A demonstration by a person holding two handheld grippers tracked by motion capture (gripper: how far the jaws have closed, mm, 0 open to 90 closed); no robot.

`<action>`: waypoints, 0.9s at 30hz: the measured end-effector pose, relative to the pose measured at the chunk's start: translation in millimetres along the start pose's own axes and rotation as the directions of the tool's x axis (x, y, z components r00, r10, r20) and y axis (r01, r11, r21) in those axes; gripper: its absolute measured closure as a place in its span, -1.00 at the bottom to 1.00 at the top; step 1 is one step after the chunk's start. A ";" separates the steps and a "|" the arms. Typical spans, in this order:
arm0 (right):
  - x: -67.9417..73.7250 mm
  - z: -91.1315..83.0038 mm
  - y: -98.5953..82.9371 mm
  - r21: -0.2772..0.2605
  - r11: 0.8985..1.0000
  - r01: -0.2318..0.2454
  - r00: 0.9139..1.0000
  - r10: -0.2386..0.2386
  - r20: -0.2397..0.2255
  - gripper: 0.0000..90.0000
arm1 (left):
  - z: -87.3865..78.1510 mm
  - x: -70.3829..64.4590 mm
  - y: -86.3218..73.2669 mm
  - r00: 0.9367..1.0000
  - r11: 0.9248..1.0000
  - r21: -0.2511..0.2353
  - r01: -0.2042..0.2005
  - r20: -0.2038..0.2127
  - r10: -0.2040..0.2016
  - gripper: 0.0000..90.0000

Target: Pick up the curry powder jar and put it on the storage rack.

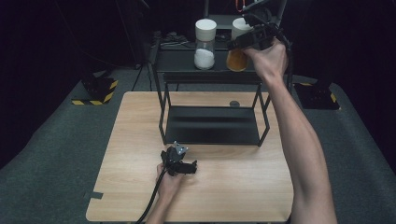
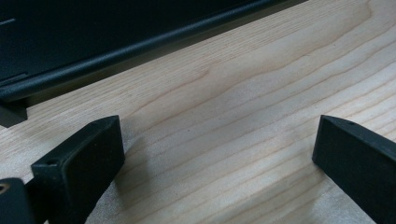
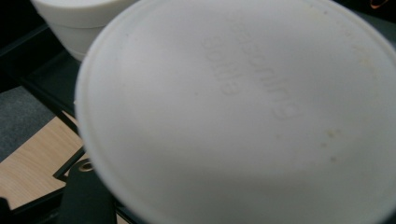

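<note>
**Two jars on the top shelf, one under the right gripper**

Two jars stand side by side on the top tier of the black rack (image 1: 212, 77): a jar of white powder (image 1: 205, 44) and, just beside it, an orange-filled jar (image 1: 237, 55). The right gripper (image 1: 252, 37) is at the orange jar's white lid (image 3: 243, 112), which sits very close to its camera; whether its jaws are clamped on the jar or merely around it cannot be told. The step in hand looks like the grasp or lift of this jar from the shelf. The left gripper (image 2: 215, 154) rests low on the wooden table (image 1: 140, 154) in front of the rack, jaws spread wide and empty. Next, the jar probably needs a firm, upright hold and a straight lift clear of its neighbour.
</note>
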State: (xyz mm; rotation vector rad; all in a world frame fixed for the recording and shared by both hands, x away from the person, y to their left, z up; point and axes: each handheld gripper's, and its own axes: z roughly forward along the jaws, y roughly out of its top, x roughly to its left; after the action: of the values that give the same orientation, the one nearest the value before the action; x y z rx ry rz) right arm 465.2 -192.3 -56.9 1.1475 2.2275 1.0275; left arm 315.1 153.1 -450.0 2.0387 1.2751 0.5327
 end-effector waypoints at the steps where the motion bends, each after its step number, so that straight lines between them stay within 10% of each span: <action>1: 0.2 3.4 1.7 0.004 1.000 -0.007 1.000 0.007 0.004 -0.27 | 0.0 0.0 0.0 1.000 1.000 0.000 0.000 0.000 0.000 -0.96; 27: -7.3 33.8 16.7 0.057 0.994 -0.090 0.994 0.086 0.062 -0.27 | 0.0 -0.6 -0.1 1.000 1.000 0.000 0.000 -0.002 0.000 -0.96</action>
State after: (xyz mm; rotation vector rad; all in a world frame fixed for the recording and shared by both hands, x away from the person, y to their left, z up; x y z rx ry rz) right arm 499.8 -177.7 -65.1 1.2955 2.1916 0.9535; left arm 314.8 152.6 -450.1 2.0383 1.2762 0.5352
